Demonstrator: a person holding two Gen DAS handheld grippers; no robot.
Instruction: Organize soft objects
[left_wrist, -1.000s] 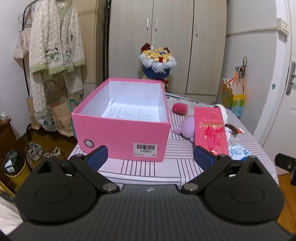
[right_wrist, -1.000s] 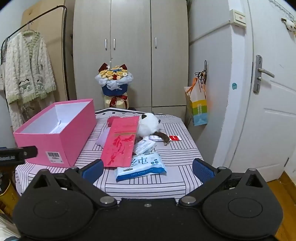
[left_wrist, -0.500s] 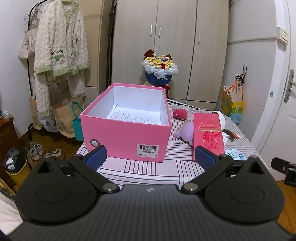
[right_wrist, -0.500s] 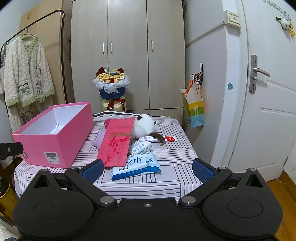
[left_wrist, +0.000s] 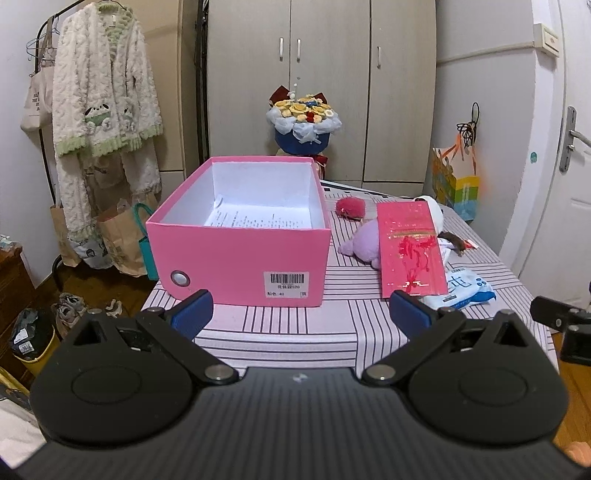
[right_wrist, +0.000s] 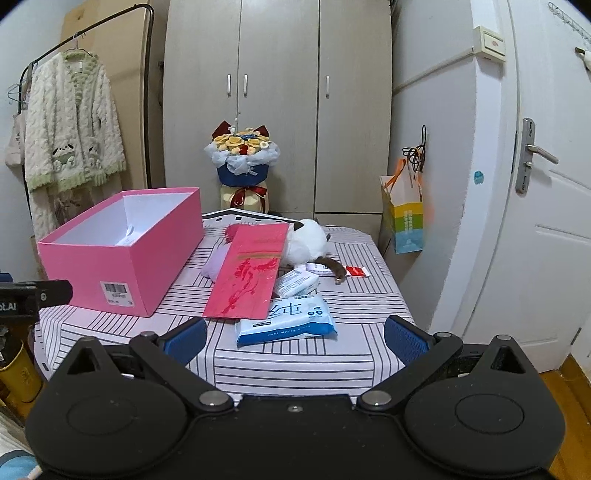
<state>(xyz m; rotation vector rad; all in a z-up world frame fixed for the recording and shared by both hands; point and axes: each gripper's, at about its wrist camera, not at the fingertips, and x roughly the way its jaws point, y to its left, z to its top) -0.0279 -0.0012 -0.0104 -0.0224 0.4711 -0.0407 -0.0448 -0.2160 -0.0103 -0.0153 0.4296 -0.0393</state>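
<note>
The left gripper (left_wrist: 301, 314) had its jaws spread wide with nothing between them, and the right gripper (right_wrist: 293, 336) was the same, released and empty. Both hung short of the near edge of the striped table (right_wrist: 295, 358), level and pointing forward over it, the left facing the pink box (left_wrist: 240, 258), the right facing the clutter beside it.

The box stood open on the left part of the table with only a printed sheet on its floor. To its right lay the soft things: a purple plush (left_wrist: 364, 243), a red fluffy ball (left_wrist: 350, 207) behind it, and a white plush (right_wrist: 308, 242). A red envelope (right_wrist: 251, 277) lay slanted over the purple and white plush, its lower end resting on a blue wipes packet (right_wrist: 286, 321).

No toy had been picked up yet, so the step looked like the first reach. It would go best by choosing the exposed ball or the white plush, closing on the bulk of the stuffing, and keeping clear of the envelope so it does not slide.
</note>
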